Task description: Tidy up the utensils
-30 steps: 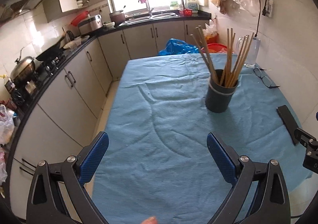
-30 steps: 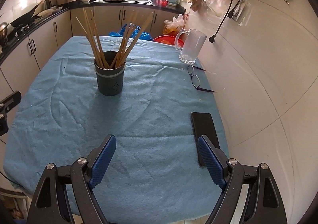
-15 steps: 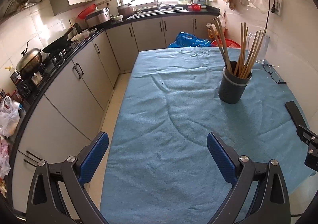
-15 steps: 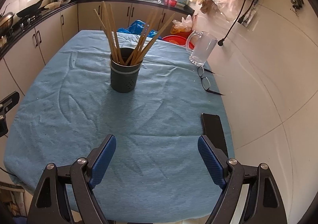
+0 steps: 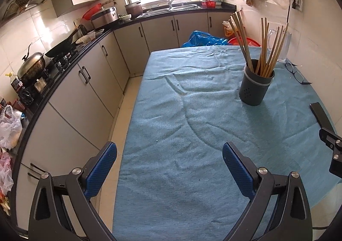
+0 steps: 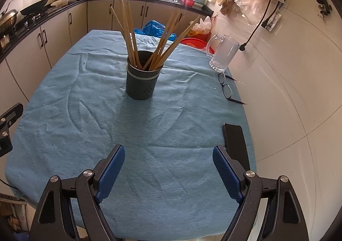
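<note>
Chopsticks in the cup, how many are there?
8, I think. All the chopsticks stand in the dark holder on the blue cloth: three lean left and five lean right. They overlap, so one may be hidden.

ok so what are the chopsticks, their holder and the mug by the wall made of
Chopsticks: likely bamboo or wood, matte tan with a plain grain-like look. Holder: probably plastic, dark grey, matte, with small drain holes. Mug: clear glass, see-through with a thick handle.

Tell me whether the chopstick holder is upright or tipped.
Upright: the holder stands on its base on the blue cloth, chopsticks fanning out of its open top.
</note>
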Demonstrator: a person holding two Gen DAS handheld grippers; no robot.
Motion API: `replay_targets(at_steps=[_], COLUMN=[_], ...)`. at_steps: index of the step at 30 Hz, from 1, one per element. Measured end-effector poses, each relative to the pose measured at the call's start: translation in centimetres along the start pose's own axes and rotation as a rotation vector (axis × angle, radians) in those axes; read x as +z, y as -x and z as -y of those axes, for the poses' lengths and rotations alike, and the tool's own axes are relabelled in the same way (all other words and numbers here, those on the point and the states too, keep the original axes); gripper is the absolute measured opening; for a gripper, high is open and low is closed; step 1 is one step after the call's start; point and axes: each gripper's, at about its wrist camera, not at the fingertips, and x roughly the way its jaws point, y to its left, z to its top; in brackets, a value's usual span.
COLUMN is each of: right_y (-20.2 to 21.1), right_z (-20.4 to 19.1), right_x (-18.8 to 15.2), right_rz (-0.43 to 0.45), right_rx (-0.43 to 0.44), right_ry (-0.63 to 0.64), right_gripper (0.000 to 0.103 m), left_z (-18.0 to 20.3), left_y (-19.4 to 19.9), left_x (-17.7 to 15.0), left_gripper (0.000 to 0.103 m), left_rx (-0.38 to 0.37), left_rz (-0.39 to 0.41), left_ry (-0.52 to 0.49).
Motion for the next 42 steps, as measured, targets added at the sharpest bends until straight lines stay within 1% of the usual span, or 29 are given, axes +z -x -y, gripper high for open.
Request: replay_targets(at_steps=[16, 42], right_y=[-0.2, 0.2], right_z=[-0.8, -1.3], right_x=[0.1, -0.5], right_rz=[-0.013, -0.009], right_rx=[-0.004, -0.006], right_ry=[0.021, 0.023], right_gripper=[0.088, 0.088], left_z=[-0.3, -0.4], left_y=[-0.5, -0.2], left_x=[-0.6, -1.2], left_gripper=[0.098, 0.098], left_rx=[-0.002, -0.009], left_rz=[-0.013, -0.022], left_ry=[-0.005, -0.008])
